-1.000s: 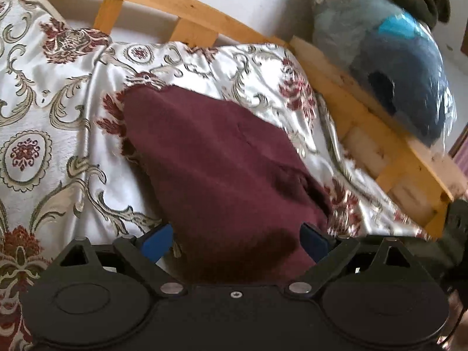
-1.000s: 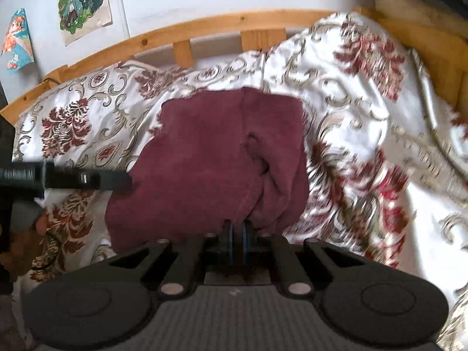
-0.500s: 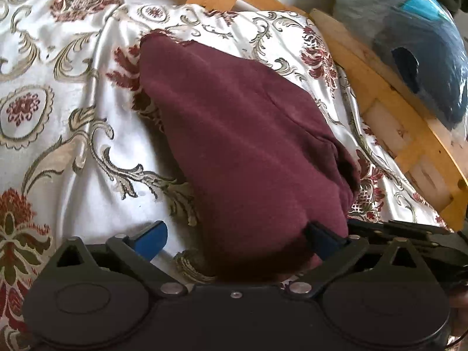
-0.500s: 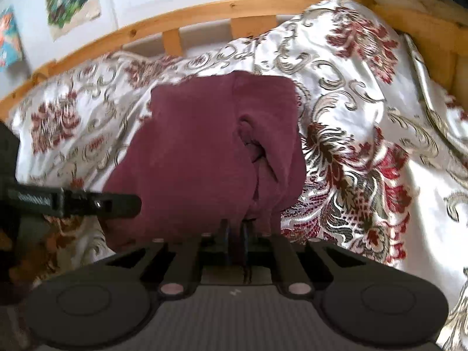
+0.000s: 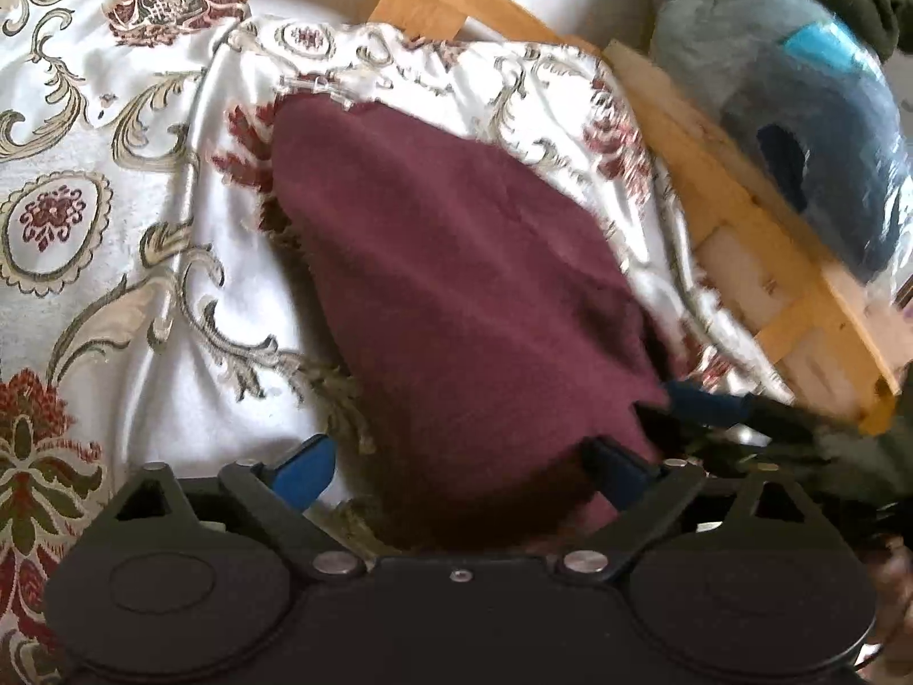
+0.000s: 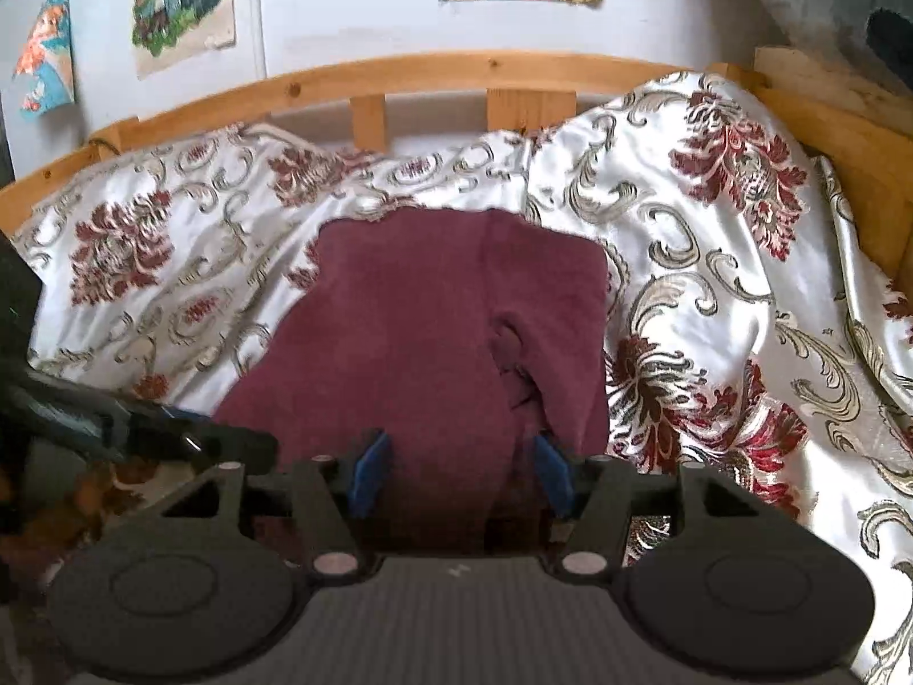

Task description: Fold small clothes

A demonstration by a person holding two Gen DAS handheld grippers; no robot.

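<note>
I have the maroon garment lying on the white floral bedspread, roughly in the middle of the bed, with its near end right under both of my tools. In the right wrist view its long axis runs from near to far: the straight far edge faces the wooden headboard rail, and the cloth narrows slightly toward me. A small puckered fold sits right of its centre line, and the right edge hangs in a soft doubled layer.

My right gripper has just been opening; its blue pads now stand apart on either side of the garment's near edge, cloth between them but not pinched, so I read it as released. My left gripper is spread wide, and its jaws have just eased in slightly. Its left pad sits over bare bedspread, its right pad lies at the garment's near right corner, and the cloth passes between without being squeezed.

In the left wrist view the garment slants from near right to far left, tapering toward a blunt far corner. The right gripper's fingertips show at its right edge there. Beyond the bed's right-hand wooden side rail lies a bluish plastic-wrapped bundle.
</note>
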